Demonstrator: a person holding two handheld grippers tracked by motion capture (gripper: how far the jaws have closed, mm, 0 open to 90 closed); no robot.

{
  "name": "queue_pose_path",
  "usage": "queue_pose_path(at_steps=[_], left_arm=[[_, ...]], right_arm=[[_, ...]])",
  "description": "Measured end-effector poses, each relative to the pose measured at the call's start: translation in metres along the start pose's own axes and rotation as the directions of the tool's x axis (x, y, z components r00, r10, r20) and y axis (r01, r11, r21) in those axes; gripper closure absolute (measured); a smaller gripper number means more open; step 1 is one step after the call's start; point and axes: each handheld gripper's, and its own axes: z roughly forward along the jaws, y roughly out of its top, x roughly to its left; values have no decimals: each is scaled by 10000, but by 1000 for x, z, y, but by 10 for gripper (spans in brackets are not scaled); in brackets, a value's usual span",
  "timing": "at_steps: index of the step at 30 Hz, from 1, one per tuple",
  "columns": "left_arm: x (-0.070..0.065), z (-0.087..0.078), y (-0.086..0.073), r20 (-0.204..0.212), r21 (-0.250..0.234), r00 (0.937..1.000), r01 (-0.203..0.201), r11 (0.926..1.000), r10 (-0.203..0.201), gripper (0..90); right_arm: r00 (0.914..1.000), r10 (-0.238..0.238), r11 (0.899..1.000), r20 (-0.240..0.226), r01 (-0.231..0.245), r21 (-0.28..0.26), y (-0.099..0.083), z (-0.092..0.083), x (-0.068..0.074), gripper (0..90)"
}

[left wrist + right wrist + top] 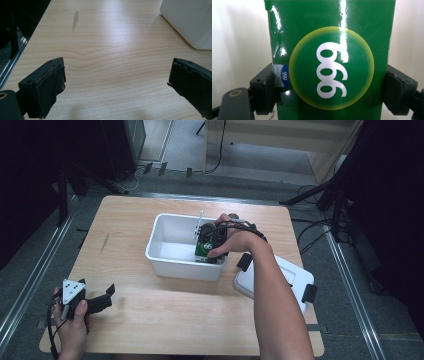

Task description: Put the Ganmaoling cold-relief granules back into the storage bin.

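Near edge, lower left of the high view: left hand-held gripper (102,296) sits idle low over the counter (165,320), jaws spread wide, nothing between them. Its own view shows bare wood grain between the pads, with a corner of the white bin (192,22) at upper right.

Lower right of the high view: white lid (295,282) with black latches lies flat on the counter, just right of the bin, partly under the person's right forearm.

Centre of frame: right hand-held gripper (212,245) is down inside the white bin (172,262), clamped on a green carton (332,62). In the right gripper view both pads press the carton's two side faces, and the round logo with white numerals faces the camera. The carton is against the bin's right side; whether it rests on the floor of the bin or hangs just above it cannot be told.

Risks, as judgement:
- Carton skin is glossy and the pads grip low on its sides, so it could slip or pivot if the hand tilts.
- Squeezing harder may dent the card.
- Bin wall is close to the right hand; a sideways move could clip the rim and drag the bin across the counter.
- Forearm hangs over the lid, so pulling back low may knock it off the edge.
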Motion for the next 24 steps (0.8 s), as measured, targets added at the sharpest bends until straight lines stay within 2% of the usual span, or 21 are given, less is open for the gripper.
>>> queue_pose_path(at_steps=[5,7,9,14,17,18,19,20,21,24], left_arm=[[0,0,0,-29,-25,10000,39,10000,-39,15],[0,0,0,-14,2,10000,16,10000,-16,15],[0,0,0,-14,-5,10000,27,10000,-27,15],[0,0,0,-19,5,10000,27,10000,-27,15],[0,0,0,-32,33,10000,8,10000,-8,15],[0,0,0,-36,36,10000,17,10000,-17,15],[0,0,0,-40,26,10000,16,10000,-16,15],[0,0,0,-37,43,10000,11,10000,-11,15],[0,0,0,-41,45,10000,8,10000,-8,15],[-1,1,0,-53,9,10000,52,10000,-52,15]], right_arm=[[9995,185,9998,257,-185,16,-2,-2,1,125],[9976,325,9990,617,-304,-339,-4,-7,0,98],[9965,399,9987,739,-375,-340,-5,-9,1,89],[9936,793,9953,810,-744,-618,-10,-22,2,22],[9908,1110,9890,777,-1025,-1062,-16,-35,2,5],[9870,1450,9811,691,-1343,-1396,-20,-45,4,0],[9870,1450,9811,691,-1343,-1396,-20,-45,4,0],[9850,1624,9730,587,-1500,-1752,-25,-54,6,0],[9850,1624,9730,587,-1500,-1752,-25,-54,6,0],[9800,1920,9639,531,-1782,-1978,-32,-67,10,0]])
